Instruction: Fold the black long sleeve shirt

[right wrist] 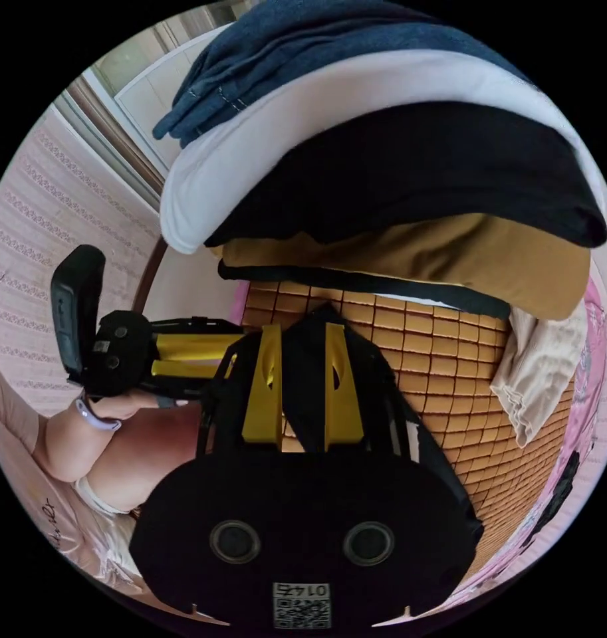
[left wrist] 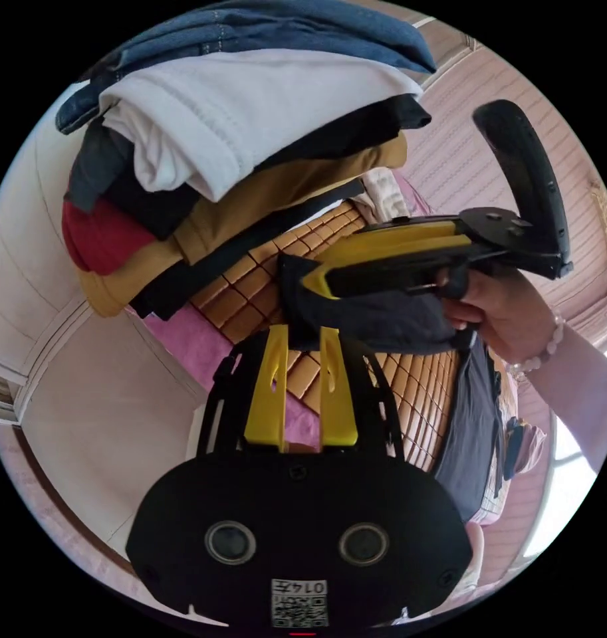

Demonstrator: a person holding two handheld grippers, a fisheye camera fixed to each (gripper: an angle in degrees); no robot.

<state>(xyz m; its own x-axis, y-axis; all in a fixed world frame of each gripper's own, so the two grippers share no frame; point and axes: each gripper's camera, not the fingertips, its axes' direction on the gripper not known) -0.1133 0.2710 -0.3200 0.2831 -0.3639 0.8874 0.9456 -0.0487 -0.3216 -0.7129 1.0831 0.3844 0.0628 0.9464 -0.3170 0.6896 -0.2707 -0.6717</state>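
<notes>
Nearest, the left gripper (left wrist: 302,329) has its yellow jaws a little apart, the tips at the edge of the black shirt (left wrist: 376,319); whether they pinch it I cannot tell. The right gripper (right wrist: 303,332) holds a strip of the same shirt between its jaws, which are closed on it. The shirt hangs lifted above the bamboo mat (right wrist: 409,345); I judge that a fold is in hand, and the next move must lay the cloth flat. Behind is one stack of folded clothes (left wrist: 237,126); two grippers, one shirt.

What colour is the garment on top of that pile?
Blue denim garment, clearest in the left gripper view.
</notes>
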